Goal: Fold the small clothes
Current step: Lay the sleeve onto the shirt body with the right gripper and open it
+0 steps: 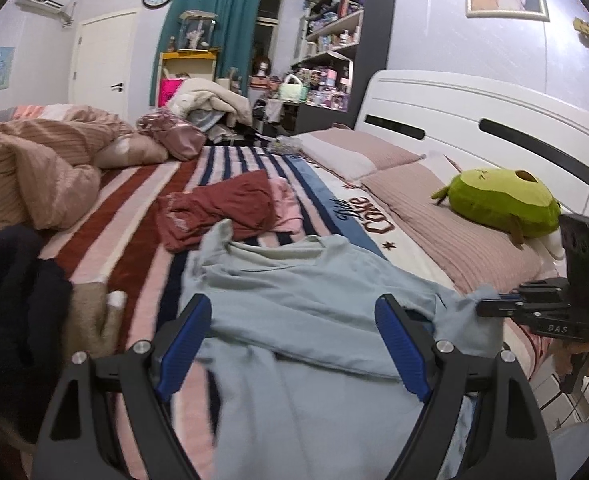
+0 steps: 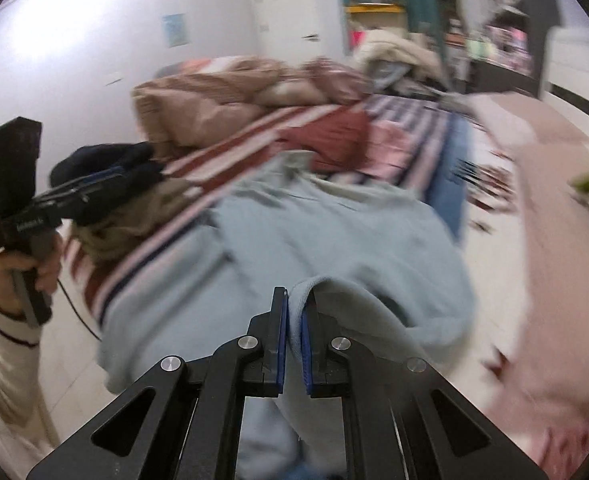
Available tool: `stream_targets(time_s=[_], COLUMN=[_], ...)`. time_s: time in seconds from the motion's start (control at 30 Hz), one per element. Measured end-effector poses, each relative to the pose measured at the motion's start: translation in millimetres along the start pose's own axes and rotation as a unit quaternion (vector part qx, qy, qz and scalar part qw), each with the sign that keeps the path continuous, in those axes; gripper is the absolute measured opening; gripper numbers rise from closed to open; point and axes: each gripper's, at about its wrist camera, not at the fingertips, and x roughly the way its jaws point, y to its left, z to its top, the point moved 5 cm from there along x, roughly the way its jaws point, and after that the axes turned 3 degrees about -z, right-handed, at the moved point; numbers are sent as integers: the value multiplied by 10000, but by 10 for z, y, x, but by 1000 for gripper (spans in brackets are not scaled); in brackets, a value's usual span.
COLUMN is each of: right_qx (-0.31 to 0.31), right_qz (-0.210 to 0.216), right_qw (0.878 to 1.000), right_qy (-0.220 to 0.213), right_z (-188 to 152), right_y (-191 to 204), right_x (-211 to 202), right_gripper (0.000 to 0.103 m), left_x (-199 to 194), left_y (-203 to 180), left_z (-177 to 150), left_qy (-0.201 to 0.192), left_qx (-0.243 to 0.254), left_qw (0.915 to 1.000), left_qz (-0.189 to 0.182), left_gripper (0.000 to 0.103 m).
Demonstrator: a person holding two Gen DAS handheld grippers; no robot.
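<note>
Barely begun: right gripper [image 2: 293, 312] pinching blue top [image 1: 314, 300], left gripper [image 1: 292, 320] open above it, red garment [image 1: 214, 208] at twelve o'clock unfolded.

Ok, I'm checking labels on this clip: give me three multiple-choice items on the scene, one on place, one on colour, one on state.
1. Where is the green plush?
A on the pillow
B on the floor
C on the shelf

2. What colour is the garment nearest the grippers?
A red
B light blue
C black

3. What is the right gripper doing?
A open, empty
B shut on the garment
C shut on the plush

Key: 1 A, it rests on the pink pillow; 2 B, pale blue cloth; 3 B, cloth pinched between its pads.
</note>
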Motion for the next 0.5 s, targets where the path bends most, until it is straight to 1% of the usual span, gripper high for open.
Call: stream_targets(time_s=[0.07,0.1,0.17,0.27,0.33,0.37,0.43,0.47,0.5], right_qx=[-171,-210,-304,-339,-311,-191,-59,-32,-6], right_qz=[345,458,802,1177,1285,1452,1587,1515,1439], right_qw=[9992,9986,9954,9884,9845,9807,9760,9792,9821], right_qy=[119,180,420,896,1148,1297,1487,1352,1217], right_z=[160,186,240,115,-47,-147,-243,-219,-178], right_y=[312,400,674,981,1083,1123,1118,1054,987], right_x=[277,373,693,1112,1325,1416,1459,1379,1301], right_gripper=[1,1,1,1,1,3,5,5,10], left_x=[-109,-147,-233,-321,-346,-344,-325,-317,-305], left_y=[146,201,319,427,500,527,533,515,474], left_z=[-8,-18,-53,-140,-233,-286,-356,-385,-403], left_qy=[-53,-60,-64,-26,51,115,182,186,190], left_qx=[-80,-98,-126,-159,-214,-236,-206,-180,-158], left_qw=[9999,9998,9994,9991,9987,9985,9985,9986,9989], left_qz=[131,191,326,401,453,478,480,467,391], left_gripper=[81,81,81,81,81,81,81,81,81])
